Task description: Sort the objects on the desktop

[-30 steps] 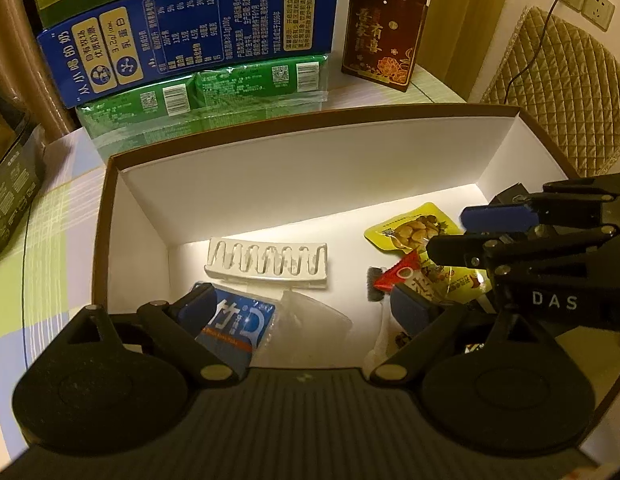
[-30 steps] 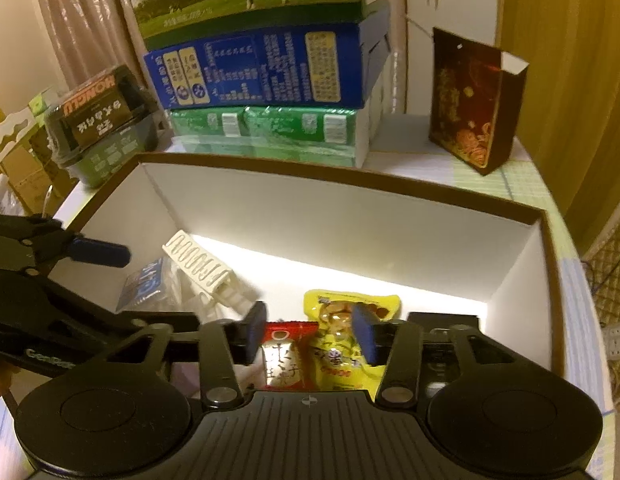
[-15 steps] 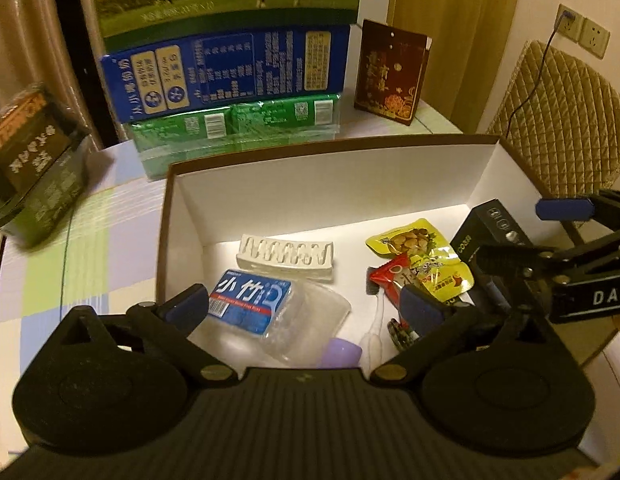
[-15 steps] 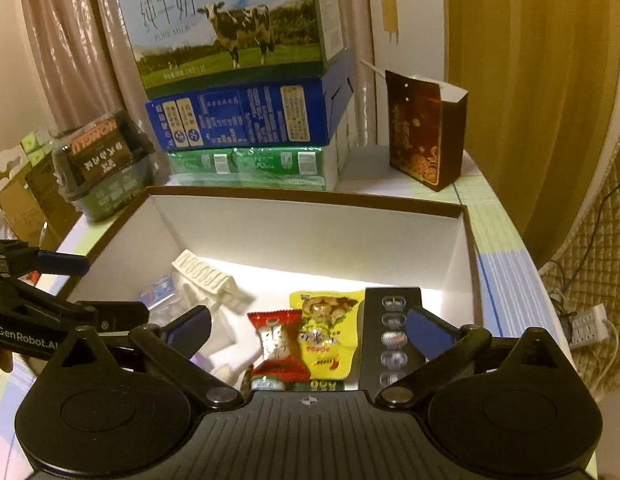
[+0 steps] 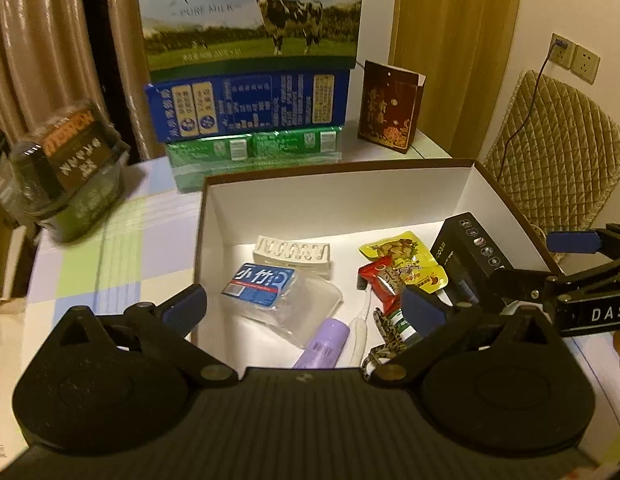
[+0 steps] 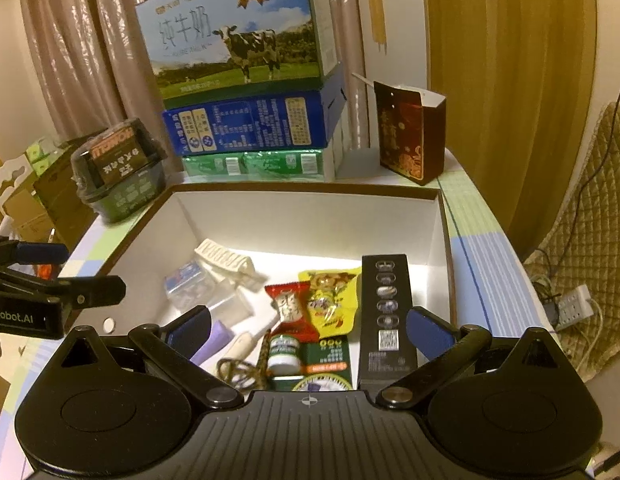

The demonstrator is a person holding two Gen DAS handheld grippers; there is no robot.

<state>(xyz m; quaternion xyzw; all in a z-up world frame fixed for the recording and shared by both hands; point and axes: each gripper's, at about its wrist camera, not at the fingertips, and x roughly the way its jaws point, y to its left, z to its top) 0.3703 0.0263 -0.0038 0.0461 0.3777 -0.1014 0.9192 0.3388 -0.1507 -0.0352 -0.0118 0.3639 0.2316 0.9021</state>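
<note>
A brown box with white walls (image 5: 334,200) (image 6: 310,216) holds several items: a white comb-like rack (image 5: 291,250), a blue floss pack (image 5: 259,284), a purple tube (image 5: 322,346), a red snack (image 6: 291,308), a yellow snack (image 6: 332,298), a black carton (image 6: 384,308) and a green-capped jar (image 6: 283,354). My left gripper (image 5: 303,308) is open and empty above the box's near edge. My right gripper (image 6: 310,326) is open and empty above the near right part of the box. Each gripper shows at the edge of the other's view.
Stacked milk cartons (image 6: 245,92) stand behind the box. A dark red gift bag (image 6: 408,132) stands at the back right. A wrapped black and green container (image 6: 117,176) sits at the back left. A quilted chair (image 5: 558,176) is to the right.
Both grippers have pulled up and back from inside the box, so more of the box and the cartons shows. The right gripper's jaws have opened wide.
</note>
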